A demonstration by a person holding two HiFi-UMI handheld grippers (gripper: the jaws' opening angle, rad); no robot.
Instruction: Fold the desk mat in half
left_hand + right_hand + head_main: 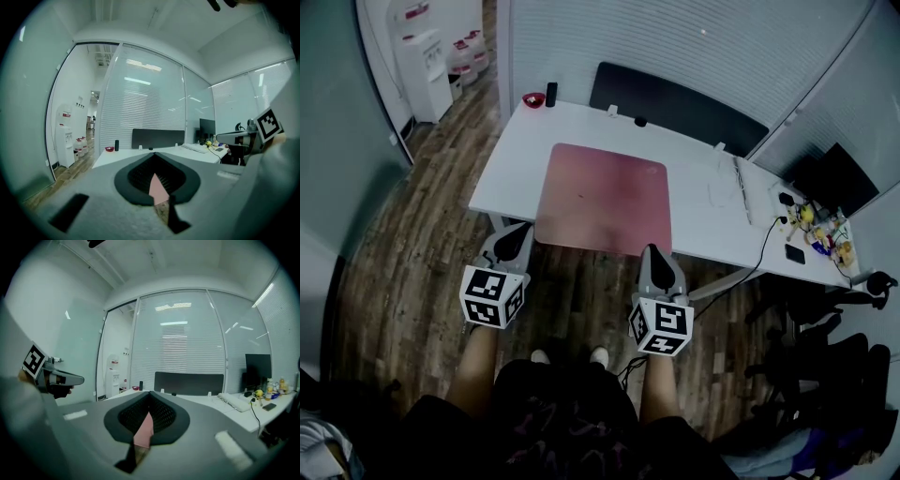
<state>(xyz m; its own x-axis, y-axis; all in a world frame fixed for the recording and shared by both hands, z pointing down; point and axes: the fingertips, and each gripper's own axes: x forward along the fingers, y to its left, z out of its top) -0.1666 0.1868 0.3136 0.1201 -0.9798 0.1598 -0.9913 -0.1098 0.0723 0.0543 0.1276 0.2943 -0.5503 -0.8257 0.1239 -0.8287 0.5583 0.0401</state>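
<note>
A pink desk mat (605, 197) lies flat on the white desk (703, 202), its near edge hanging a little over the desk's front edge. My left gripper (521, 236) hovers just off the mat's near-left corner, and my right gripper (653, 255) sits at the near edge close to the right corner. Both point toward the desk. In the left gripper view the jaws of the left gripper (154, 161) are shut, with only a sliver of pink mat (158, 190) showing through the slit. The right gripper (149, 398) looks the same, its slit showing the mat (143, 432). Neither holds the mat.
On the desk are a white keyboard (741, 187) to the mat's right, a red dish (532, 98) and a black cylinder (551, 92) at the far left, and a phone (794, 253) and small clutter at the right end. A dark panel (675, 103) backs the desk. Office chairs (825, 356) stand at the right.
</note>
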